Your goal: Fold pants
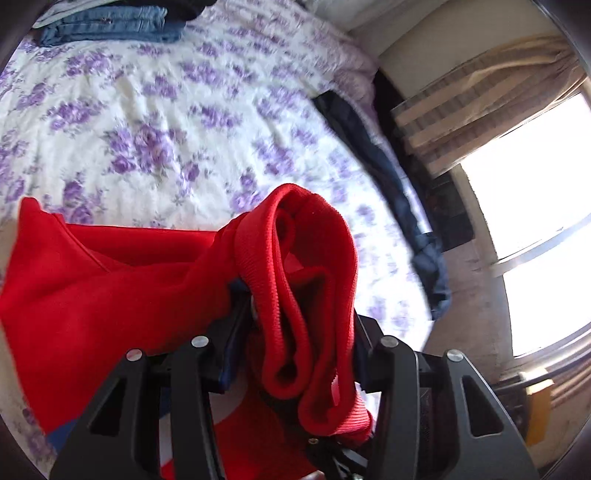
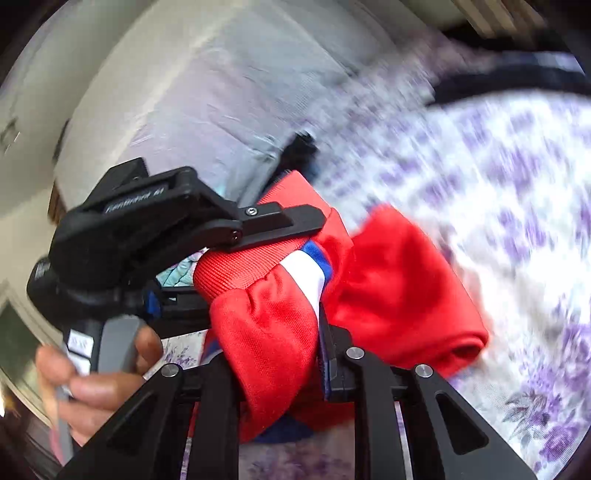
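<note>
The left gripper (image 1: 295, 332) pinched the bunched ribbed waistband of the red track pants (image 1: 110, 288), lifted above the floral bedspread (image 1: 147, 110). The right gripper (image 2: 273, 354) clamped gathered red cloth beside the white-and-blue side stripe (image 2: 306, 273). The pants looked light, soft and floppy; the thick waistband seemed the surest hold. Only the right wrist view showed the person's hand (image 2: 96, 384); only the left showed folded jeans (image 1: 110, 26).

Each camera sits just behind its own claw, looking forward along the fingers and down at the bed (image 1: 155, 122). Both are very close to the red pants (image 1: 110, 280) — the shared subject — and the right view also catches the left claw (image 2: 295, 236) beside them.
</note>
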`<state>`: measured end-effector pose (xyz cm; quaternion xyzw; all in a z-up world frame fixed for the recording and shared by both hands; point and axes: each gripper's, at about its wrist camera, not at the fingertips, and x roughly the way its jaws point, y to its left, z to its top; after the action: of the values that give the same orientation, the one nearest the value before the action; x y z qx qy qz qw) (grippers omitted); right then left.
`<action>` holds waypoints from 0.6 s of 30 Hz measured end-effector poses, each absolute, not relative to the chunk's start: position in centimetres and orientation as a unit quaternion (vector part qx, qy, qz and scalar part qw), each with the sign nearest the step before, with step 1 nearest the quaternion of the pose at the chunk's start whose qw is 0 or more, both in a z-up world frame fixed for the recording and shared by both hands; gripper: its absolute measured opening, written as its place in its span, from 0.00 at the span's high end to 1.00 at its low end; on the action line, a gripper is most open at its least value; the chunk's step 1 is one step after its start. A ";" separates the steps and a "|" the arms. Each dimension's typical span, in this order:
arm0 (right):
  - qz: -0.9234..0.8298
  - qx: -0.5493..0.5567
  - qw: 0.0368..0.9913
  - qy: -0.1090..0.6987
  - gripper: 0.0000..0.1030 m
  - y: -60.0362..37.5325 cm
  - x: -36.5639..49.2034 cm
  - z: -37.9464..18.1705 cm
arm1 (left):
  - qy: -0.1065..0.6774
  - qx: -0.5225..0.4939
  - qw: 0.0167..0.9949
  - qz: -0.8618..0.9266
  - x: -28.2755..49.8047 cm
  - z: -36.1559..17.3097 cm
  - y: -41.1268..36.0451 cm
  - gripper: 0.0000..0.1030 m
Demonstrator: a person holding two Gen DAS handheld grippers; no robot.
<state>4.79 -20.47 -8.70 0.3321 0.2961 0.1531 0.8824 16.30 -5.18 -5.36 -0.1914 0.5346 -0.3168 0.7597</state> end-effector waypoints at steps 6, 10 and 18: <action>0.165 0.363 0.862 0.312 0.45 -22.6 3.8 -8.6 | 0.495 -0.168 0.788 -0.325 14.6 -1.9 -4.4 0.13; 0.100 0.308 0.912 0.252 0.38 -24.0 0.3 -6.0 | 0.402 -0.130 0.868 -0.262 11.8 2.1 0.2 0.04; 0.165 0.162 0.957 0.175 0.38 -21.4 2.7 -1.3 | 0.386 -0.143 0.884 -0.221 8.9 -1.1 5.3 0.04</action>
<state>2.71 -21.44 -1.29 0.1621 0.1754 0.1651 0.9569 8.91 5.28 -1.11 -0.1427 0.3861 -0.2208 0.8842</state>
